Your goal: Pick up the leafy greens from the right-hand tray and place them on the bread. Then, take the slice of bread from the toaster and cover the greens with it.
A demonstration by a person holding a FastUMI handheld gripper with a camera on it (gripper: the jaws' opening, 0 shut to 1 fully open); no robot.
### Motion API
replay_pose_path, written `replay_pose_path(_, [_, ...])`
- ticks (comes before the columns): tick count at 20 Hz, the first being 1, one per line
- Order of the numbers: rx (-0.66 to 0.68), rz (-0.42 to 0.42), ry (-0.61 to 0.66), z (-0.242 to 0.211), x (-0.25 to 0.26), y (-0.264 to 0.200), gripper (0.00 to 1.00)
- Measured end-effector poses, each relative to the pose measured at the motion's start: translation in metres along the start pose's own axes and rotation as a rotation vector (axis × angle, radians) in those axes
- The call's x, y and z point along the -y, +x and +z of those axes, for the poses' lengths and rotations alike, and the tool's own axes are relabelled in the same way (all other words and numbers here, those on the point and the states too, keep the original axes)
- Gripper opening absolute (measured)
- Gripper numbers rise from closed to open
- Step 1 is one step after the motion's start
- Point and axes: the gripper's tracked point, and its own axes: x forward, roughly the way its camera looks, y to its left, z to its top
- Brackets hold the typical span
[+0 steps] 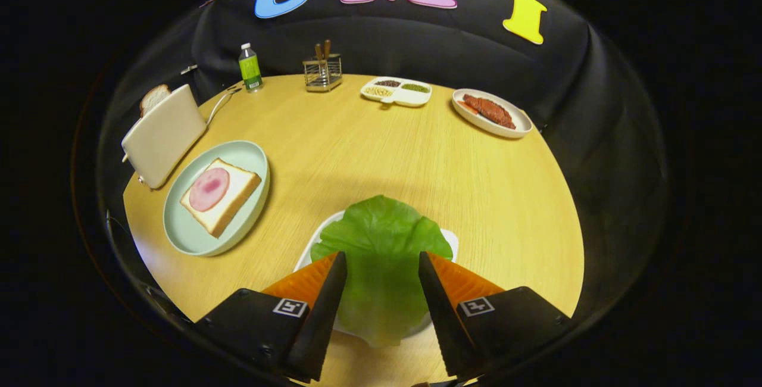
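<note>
Gripper (381, 259) jaws apart w/ greens (381, 256) on white tray (315, 241) btwn them, lower center; bread (221, 195) on plate (250, 155) + toaster (164, 134) at left.

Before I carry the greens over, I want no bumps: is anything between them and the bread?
Nothing visible. The greens lie between the open fingers; only bare table separates them from the bread on its plate.

Bright, even overhead light keeps the desk (369, 155) sharp at centre, a soft shadow pools at 12 o'clock of the leafy greens (381, 256), and fisheye distortion bends and dims the rim.
</note>
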Motion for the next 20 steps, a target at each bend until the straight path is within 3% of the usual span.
replay_pose_path(3, [-0.012, 0.015, 0.05, -0.006, 0.001, 0.012, 0.68])
replay_pose_path(7, [-0.027, 0.042, 0.017, -0.009, 0.0, 0.01, 0.64])
replay_pose_path(10, [-0.027, 0.033, 0.051, -0.007, -0.002, 0.011, 0.11])
replay_pose_path(13, [-0.019, 0.025, 0.043, -0.003, -0.001, 0.005, 0.08])
replay_pose_path(20, [0.135, 0.05, 0.021, 0.052, -0.015, -0.049, 0.08])
